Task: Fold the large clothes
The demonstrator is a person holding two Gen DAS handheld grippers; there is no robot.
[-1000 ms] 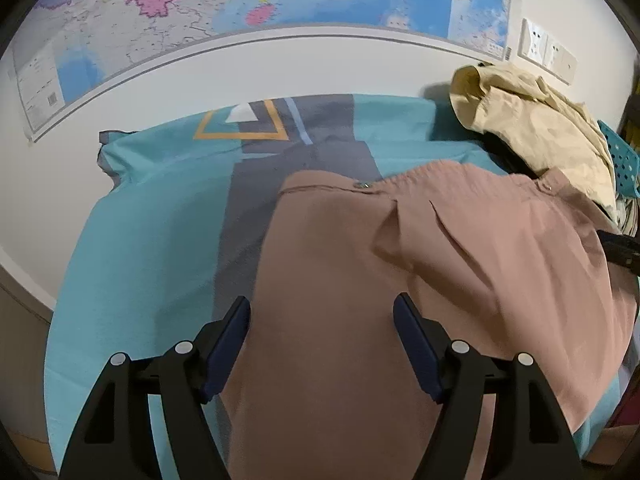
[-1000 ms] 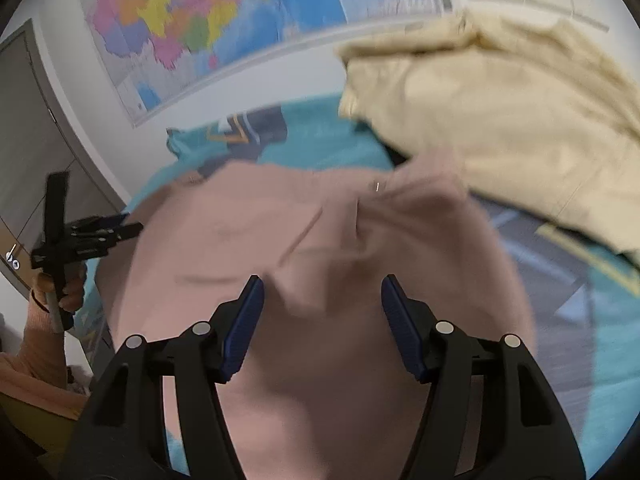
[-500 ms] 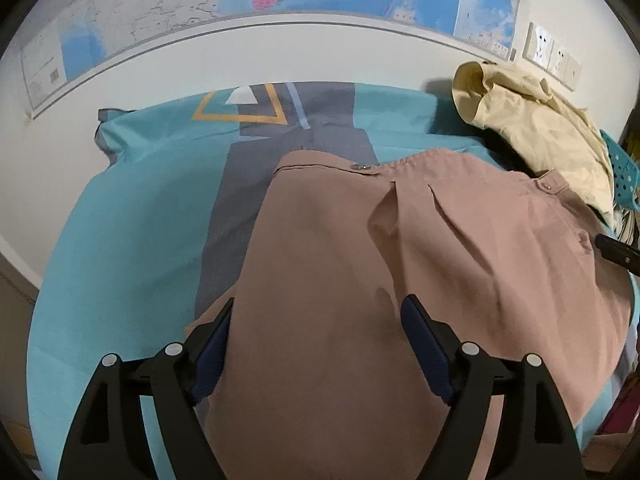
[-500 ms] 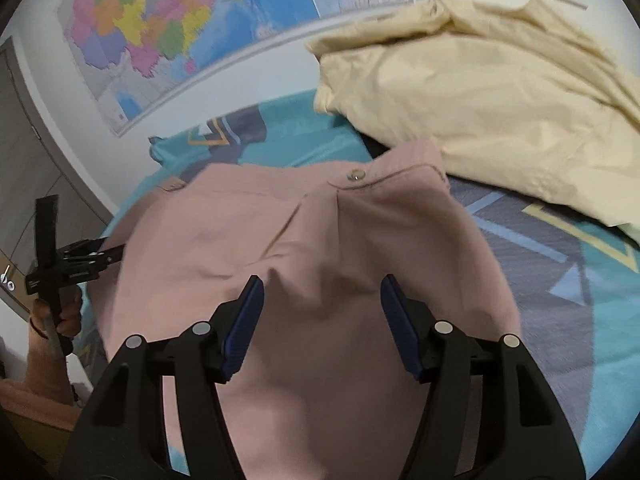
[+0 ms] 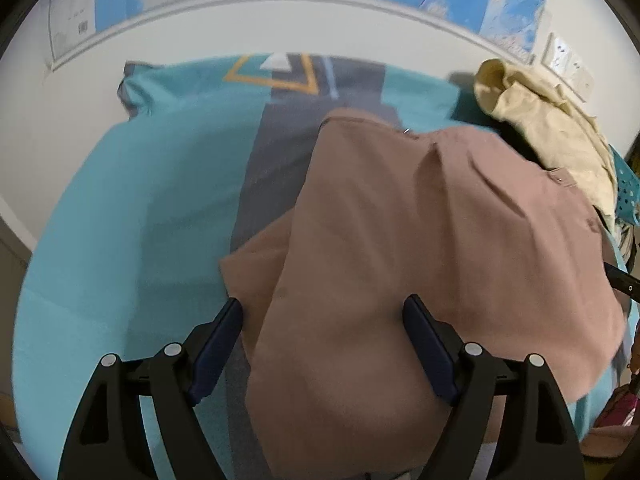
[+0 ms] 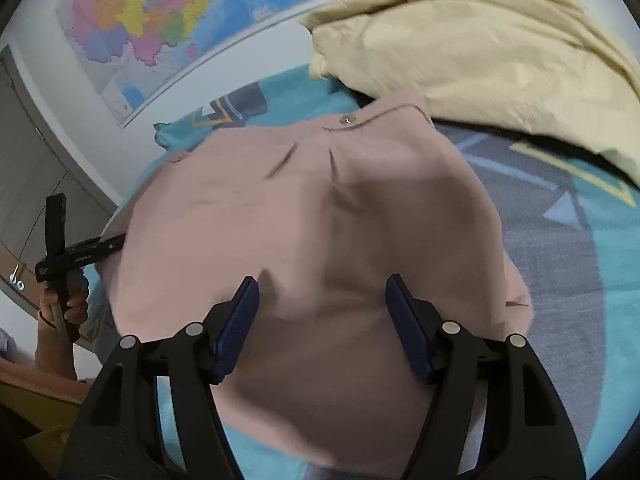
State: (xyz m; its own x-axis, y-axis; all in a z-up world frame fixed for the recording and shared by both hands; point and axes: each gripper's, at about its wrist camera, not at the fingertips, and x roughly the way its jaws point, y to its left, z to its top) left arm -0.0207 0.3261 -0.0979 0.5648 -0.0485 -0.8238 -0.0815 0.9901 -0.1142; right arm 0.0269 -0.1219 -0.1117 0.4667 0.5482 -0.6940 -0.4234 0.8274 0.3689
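Note:
A large pinkish-brown garment [image 5: 420, 240] with a buttoned waistband lies spread on a teal and grey bed cover [image 5: 140, 208]. My left gripper [image 5: 322, 320] is open and hangs over the garment's near left part, with cloth lying between and below its fingers. In the right wrist view the same garment [image 6: 312, 220] fills the middle. My right gripper [image 6: 322, 300] is open above its near edge. The left gripper [image 6: 68, 248] shows there at the far left, held in a hand.
A pale yellow garment [image 5: 548, 128] is heaped at the back right of the bed; it also shows in the right wrist view [image 6: 480, 40]. A wall map [image 6: 160, 20] and wall sockets [image 5: 568, 64] are behind. A perforated teal basket [image 5: 624, 188] sits at the right edge.
Both grippers have drawn back towards the near edge of the bed. More of the bed cover and a lower flap of the pinkish garment now show on the left. Both stay open.

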